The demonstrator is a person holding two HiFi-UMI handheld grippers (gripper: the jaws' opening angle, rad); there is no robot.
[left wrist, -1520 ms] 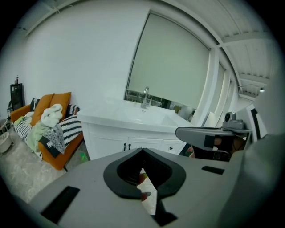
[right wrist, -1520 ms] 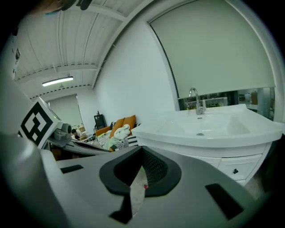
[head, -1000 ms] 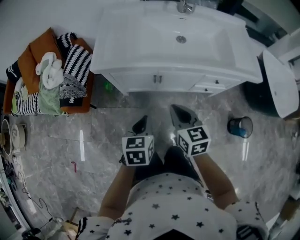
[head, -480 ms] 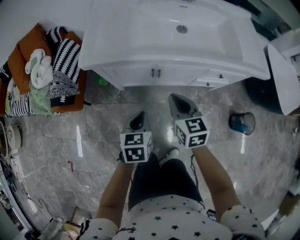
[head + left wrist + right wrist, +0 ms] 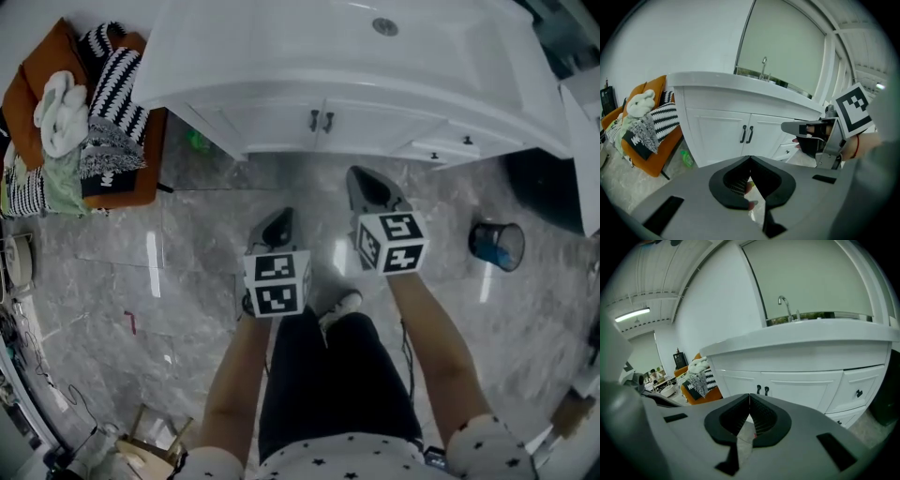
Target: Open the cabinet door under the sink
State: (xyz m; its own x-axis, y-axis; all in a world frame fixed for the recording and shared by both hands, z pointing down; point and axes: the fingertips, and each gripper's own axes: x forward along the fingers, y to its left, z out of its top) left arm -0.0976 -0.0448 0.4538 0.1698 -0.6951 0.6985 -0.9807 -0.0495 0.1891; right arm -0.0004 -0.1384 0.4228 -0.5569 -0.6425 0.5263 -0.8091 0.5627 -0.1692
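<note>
The head view's top edge cuts off the far side of the sink (image 5: pixel 281 56), so the tap (image 5: pixel 763 70) shows only in the two gripper views. The cabinet doors (image 5: pixel 267 127) are both shut flat, which hides whatever is behind them. A dark shape right of the cabinet (image 5: pixel 544 187) runs out of the picture and I cannot tell what it is. My own arms and the marker cubes cover much of the near floor (image 5: pixel 187 253), and only a bit of a shoe (image 5: pixel 339 304) pokes out between them. The left claw (image 5: pixel 279 225) has its jaws pressed together with nothing in them; through the slit behind the tips I see only floor. The right claw (image 5: pixel 359 178) is closed the same way and is also empty. The doors sit ahead of both claws, well apart from them across bare floor. The pair of dark handles (image 5: pixel 314 120) at the doors' meeting edge lies roughly between the two claws' lines, a little closer to the right one. An orange seat (image 5: pixel 122 192) piled with cushions stands far left, and a blue bin (image 5: pixel 497 246) sits off to the right.
</note>
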